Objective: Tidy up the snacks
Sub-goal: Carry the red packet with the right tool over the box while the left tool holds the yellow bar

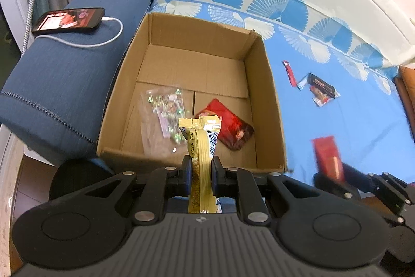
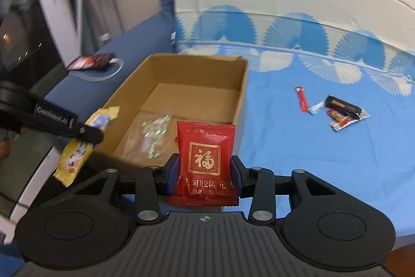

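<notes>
I hold one two-finger tong in each hand over a bed spread with a blue sheet (image 1: 324,126) printed with white and blue fan shapes.

My left gripper (image 1: 201,170) is pressed tight on a yellow-gold snack packet (image 1: 201,147), which stands up between the pads, its crimped top over the near edge of the cardboard box (image 1: 264,85). In the right wrist view the same packet (image 2: 77,147) sticks out both sides of the left gripper (image 2: 85,133) at the box's near left corner.

My right gripper (image 2: 206,170) pinches a red sachet (image 2: 206,160) with a gold square emblem and gold Chinese lettering, held upright by its side edges, just near of the box (image 2: 241,95). In the left wrist view the sachet (image 1: 328,160) is blurred, to the right of the box above the sheet, with the right gripper (image 1: 334,179) below it.

The open box sits on the sheet against a dark blue sofa arm (image 1: 64,85). Inside lie a clear bag of shiny wrapped sweets (image 1: 163,118) on the left and a dark red pouch (image 1: 233,129) on the right.

On the sheet, well to the right of the box, a small red stick packet (image 1: 290,73) lies near a little cluster of dark and silver wrappers (image 1: 320,90).

A phone (image 1: 68,20) with a lit screen rests on the sofa arm, with a white cable (image 1: 103,40) plugged in.
</notes>
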Available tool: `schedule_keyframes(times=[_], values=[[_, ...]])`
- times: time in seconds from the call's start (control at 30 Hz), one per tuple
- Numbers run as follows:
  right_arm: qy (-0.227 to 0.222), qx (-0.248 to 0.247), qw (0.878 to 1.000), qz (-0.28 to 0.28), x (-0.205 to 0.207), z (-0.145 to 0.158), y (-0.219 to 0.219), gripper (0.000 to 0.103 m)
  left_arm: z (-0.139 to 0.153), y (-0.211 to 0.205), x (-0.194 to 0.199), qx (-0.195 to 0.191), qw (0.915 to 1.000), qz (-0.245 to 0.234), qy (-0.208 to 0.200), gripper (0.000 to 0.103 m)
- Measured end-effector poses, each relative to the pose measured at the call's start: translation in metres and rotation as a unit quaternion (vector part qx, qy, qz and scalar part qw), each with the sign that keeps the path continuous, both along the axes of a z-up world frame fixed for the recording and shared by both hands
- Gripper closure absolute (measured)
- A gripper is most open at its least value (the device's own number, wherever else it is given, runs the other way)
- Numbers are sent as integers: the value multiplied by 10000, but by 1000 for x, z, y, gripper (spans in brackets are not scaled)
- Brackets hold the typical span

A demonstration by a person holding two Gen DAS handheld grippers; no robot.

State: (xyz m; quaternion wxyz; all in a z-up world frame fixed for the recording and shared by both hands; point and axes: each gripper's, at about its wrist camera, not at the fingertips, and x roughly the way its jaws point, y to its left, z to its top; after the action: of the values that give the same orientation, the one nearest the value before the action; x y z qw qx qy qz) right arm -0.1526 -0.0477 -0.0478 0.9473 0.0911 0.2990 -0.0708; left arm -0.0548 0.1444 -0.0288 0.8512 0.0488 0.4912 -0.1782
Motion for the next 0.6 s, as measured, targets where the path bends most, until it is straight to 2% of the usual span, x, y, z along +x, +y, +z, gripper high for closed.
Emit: schedule_keyframes(times=[0.27,0.6], values=[[-158,-160,9997,66,-22,11,23,59,5,15,-33,-126,9997,-32,-187,87],[-149,-279,9994,103,-27,12,29,59,9,19,-39,-205,9993,-83,-289,87]])
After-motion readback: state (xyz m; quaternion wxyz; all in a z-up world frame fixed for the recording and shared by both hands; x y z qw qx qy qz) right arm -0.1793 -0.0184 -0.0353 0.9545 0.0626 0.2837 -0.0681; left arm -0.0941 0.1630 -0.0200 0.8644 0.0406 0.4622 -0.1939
